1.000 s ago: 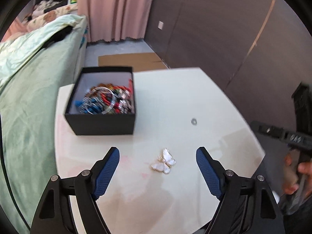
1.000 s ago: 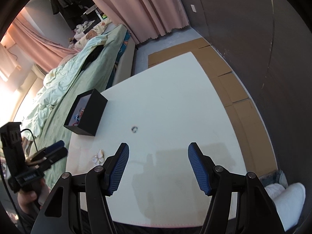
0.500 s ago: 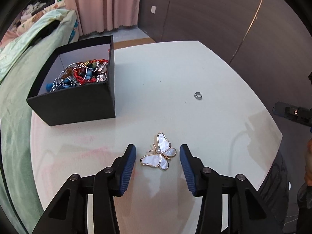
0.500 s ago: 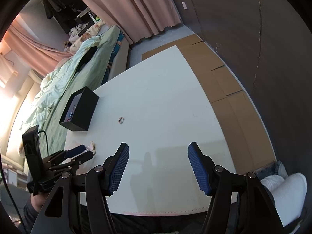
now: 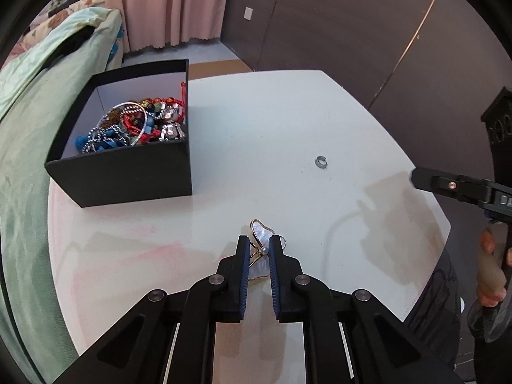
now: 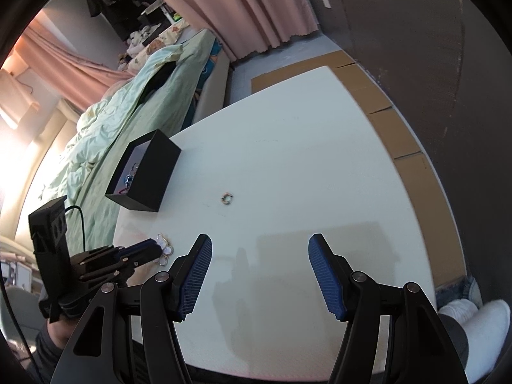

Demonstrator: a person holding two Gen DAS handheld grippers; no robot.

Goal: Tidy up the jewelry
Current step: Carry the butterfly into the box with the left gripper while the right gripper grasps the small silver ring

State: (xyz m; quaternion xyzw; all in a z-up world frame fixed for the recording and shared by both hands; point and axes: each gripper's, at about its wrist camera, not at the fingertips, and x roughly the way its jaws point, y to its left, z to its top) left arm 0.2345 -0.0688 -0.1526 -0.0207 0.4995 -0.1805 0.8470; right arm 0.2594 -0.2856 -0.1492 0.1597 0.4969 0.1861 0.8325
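White and glossy, the surface (image 5: 288, 121) carries a black box (image 5: 128, 172) of jewelry. The left claw (image 5: 260, 249) is closing around the butterfly brooch (image 5: 263, 233) near the front edge. The right claw (image 6: 260, 256) hangs spread and empty, with a small ring (image 6: 227, 198) lying beyond it.

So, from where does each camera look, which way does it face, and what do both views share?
Left wrist: sits on the left tongs, faces down at the butterfly brooch between the closing tongs; a hand shows at right.
Right wrist: sits on the right tongs, open, faces down across the white table; white shoes show.
Shared: black box, small ring, brooch, table.
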